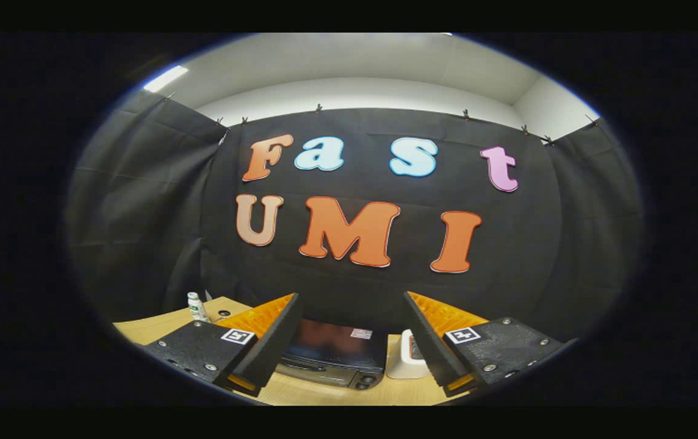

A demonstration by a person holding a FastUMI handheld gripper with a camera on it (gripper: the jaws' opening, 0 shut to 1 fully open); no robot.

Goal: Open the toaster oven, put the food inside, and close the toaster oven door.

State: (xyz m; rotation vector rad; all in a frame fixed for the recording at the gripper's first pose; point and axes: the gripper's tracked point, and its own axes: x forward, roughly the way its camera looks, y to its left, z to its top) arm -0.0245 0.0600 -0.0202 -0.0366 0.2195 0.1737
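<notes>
I see the scene from the camera riding on my gripper (349,341), looking forward along its two fingers. The fingers are spread wide apart and grasp nothing; there is open air between them. They are held up above a light wooden table (160,329), pointing more at the black cloth wall of the booth than at the tabletop.

The toaster oven (334,356) sits on the table below and ahead, showing in the gap between the two fingers, nearer the left one. It is dark, with a glossy top, a handle across its front and knobs at its right end. Its door looks closed.

Just to the right of the oven, partly hidden behind the right finger, stands a small white object (406,361); I cannot tell what it is. Farther left, beyond the left finger, a small white bottle (196,306) stands upright on the table.
</notes>
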